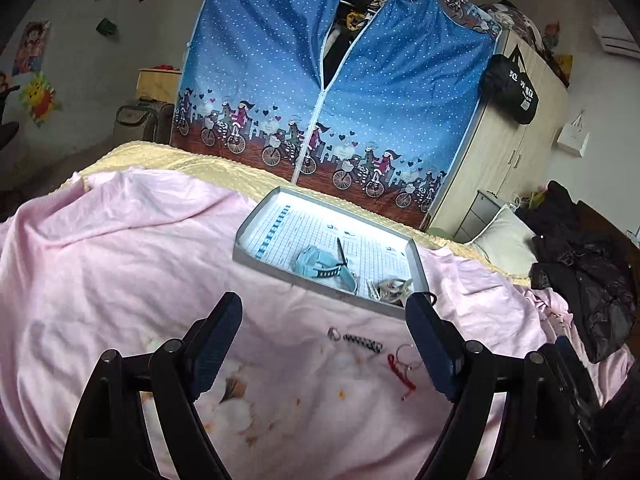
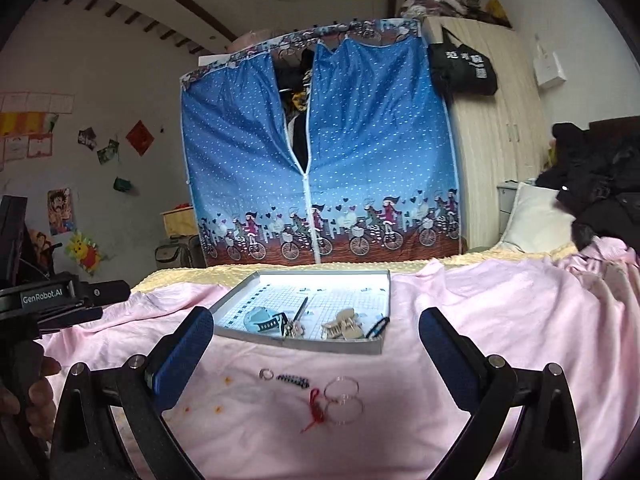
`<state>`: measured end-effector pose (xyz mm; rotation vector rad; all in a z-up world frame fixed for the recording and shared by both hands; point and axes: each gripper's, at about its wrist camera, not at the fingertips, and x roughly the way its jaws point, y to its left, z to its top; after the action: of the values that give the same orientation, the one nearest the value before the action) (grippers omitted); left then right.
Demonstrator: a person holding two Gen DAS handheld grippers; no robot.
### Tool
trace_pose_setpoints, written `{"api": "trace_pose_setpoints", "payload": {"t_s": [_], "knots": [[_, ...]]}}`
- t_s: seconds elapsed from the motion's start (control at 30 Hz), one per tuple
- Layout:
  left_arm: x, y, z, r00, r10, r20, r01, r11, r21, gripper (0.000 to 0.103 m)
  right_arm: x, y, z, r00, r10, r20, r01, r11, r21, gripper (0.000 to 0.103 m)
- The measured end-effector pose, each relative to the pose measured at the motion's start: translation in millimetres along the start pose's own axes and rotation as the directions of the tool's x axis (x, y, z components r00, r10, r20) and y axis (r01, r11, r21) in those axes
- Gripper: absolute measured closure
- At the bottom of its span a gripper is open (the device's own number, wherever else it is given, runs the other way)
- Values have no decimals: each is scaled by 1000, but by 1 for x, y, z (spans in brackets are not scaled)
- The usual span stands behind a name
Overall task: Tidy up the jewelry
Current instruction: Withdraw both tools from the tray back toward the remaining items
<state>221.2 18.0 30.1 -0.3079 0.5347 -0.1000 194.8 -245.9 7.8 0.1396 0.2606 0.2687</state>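
Both grippers, left (image 1: 324, 340) and right (image 2: 316, 344), hover empty with fingers spread wide. The ring (image 2: 266, 374), striped clip (image 2: 293, 380) and hoops (image 2: 341, 398) lie on the bed between the right fingers, near side of the tray (image 2: 300, 345); the clip's long axis runs left-right.

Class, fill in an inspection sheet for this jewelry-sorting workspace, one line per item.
Surface: pink bedsheet, rumpled.
Job's things: grey tray holds blue claw clip, beige claw clips; on sheet lie small ring, striped hair clip, clear hoops, red cord.
Clutter: dark coat, pillow.
Grippers: left tool open; right tool open; both empty.
Cables: nothing seen.
Surroundings: blue fabric wardrobe, part unzipped.
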Motion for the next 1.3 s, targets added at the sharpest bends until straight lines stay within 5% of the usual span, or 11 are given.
{"api": "trace_pose_setpoints", "payload": {"t_s": [0.3,0.63,0.97,1.3], "knots": [[-43,7,-34,992,114,62,-120,987,109,24,-21,17,-19,998,-43,-50,43,999,-12,0],[-34,13,-67,989,132,61,-143,962,231,24,-22,31,-35,990,-86,-115,80,995,-60,0],[-23,20,-81,995,97,-5,-94,969,230,24,1,26,-46,963,-139,-232,126,990,-68,0],[-20,12,-83,997,80,-22,-72,967,246,24,3,24,-47,959,-130,-253,118,991,-64,0]]}}
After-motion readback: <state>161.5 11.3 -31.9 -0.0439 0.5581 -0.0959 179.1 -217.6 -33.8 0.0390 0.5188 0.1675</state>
